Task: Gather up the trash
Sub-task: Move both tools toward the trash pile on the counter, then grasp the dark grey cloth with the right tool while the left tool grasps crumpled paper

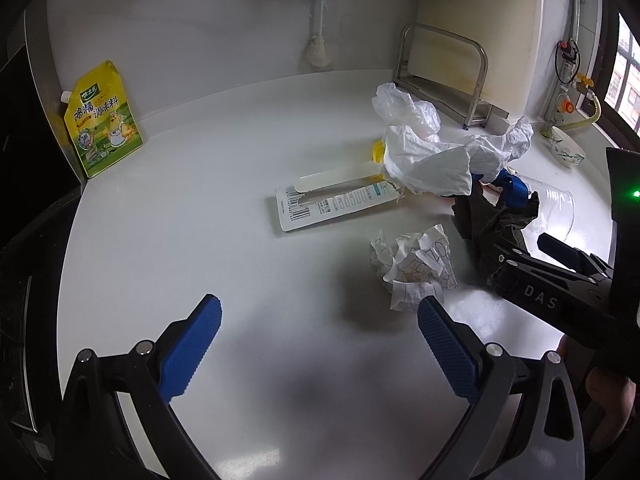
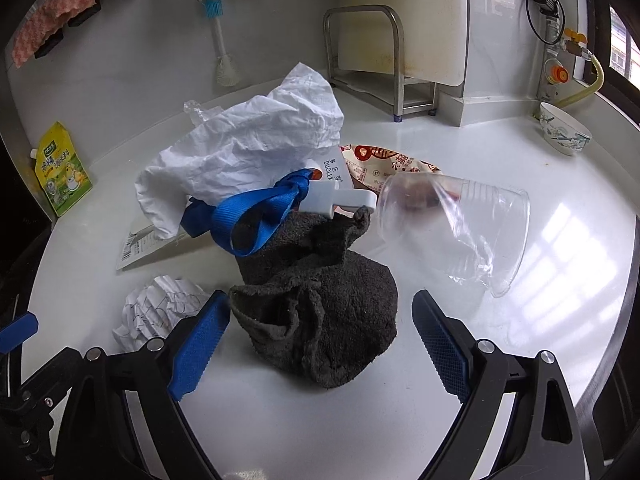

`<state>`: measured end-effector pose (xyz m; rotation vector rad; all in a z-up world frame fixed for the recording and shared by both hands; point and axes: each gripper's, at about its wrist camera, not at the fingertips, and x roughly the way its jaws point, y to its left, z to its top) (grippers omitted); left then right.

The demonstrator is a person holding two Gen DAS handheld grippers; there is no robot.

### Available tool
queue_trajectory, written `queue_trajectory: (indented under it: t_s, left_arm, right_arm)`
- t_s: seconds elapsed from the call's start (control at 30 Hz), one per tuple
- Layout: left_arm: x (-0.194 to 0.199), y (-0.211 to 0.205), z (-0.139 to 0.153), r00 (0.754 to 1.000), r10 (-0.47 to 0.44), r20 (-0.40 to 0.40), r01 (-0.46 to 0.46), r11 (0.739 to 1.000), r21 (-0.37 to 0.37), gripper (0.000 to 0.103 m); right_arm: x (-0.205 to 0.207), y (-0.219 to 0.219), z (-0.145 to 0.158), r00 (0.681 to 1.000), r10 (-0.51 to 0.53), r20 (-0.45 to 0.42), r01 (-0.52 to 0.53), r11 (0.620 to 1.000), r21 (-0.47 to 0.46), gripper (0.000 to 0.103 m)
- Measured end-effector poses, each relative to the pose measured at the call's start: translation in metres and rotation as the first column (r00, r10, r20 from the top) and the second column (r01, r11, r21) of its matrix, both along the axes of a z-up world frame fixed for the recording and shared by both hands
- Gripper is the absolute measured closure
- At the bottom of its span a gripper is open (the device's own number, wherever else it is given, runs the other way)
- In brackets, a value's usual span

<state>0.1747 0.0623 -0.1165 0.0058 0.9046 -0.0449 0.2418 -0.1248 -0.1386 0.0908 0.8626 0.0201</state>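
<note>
Trash on the table: one paper ball, one grey rag, one clear cup. Right claw gapes around the rag; left claw wide, empty.

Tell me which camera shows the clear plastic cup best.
The right wrist view: the clear plastic cup lies on its side, whole and unobstructed, beside the dark cloth. The left wrist view shows only part of it, behind the cloth and the right gripper.
</note>
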Motion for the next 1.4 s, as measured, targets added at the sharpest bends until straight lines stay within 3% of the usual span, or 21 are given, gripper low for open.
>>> queue_trajectory:
  t_s: [0.2, 0.23, 0.3, 0.47, 0.97, 1.3, 1.37, 1.4]
  left_arm:
    - [0.006, -0.005, -0.007, 1.000, -0.013, -0.012, 0.013, 1.000, -0.014, 0.006]
    - [0.007, -0.006, -0.008, 1.000, -0.015, -0.015, 0.014, 1.000, -0.019, 0.006]
    - [0.008, -0.008, -0.010, 1.000, -0.019, -0.018, 0.018, 0.999, -0.026, 0.006]
    - [0.013, -0.016, -0.014, 0.999, -0.035, -0.027, 0.034, 0.998, -0.043, 0.006]
    - [0.027, -0.044, -0.024, 0.996, -0.089, -0.024, 0.087, 0.994, -0.071, 0.006]
    - [0.042, -0.059, -0.033, 0.993, -0.116, -0.025, 0.114, 0.991, -0.063, 0.006]
    - [0.044, -0.061, -0.035, 0.992, -0.122, -0.023, 0.121, 0.991, -0.059, 0.008]
    - [0.044, -0.062, -0.036, 0.992, -0.126, -0.024, 0.124, 0.991, -0.057, 0.015]
  right_arm:
    - [0.006, 0.001, -0.003, 1.000, 0.013, 0.028, -0.012, 0.999, -0.037, 0.020]
    - [0.005, 0.002, -0.003, 0.999, 0.024, 0.037, -0.022, 0.999, -0.041, 0.025]
    - [0.004, 0.003, -0.002, 0.998, 0.047, 0.039, -0.046, 0.998, -0.038, 0.045]
    - [-0.004, 0.011, 0.002, 0.993, 0.107, 0.055, -0.105, 0.994, -0.027, 0.077]
    - [-0.039, -0.032, 0.019, 0.996, 0.065, 0.066, -0.074, 0.987, 0.142, 0.083]
    - [-0.056, -0.047, 0.022, 0.998, 0.014, 0.064, -0.026, 0.984, 0.179, 0.083]
    - [-0.060, -0.051, 0.022, 0.998, 0.004, 0.063, -0.015, 0.983, 0.183, 0.083]
    - [-0.062, -0.053, 0.022, 0.998, 0.001, 0.061, -0.012, 0.983, 0.185, 0.083]
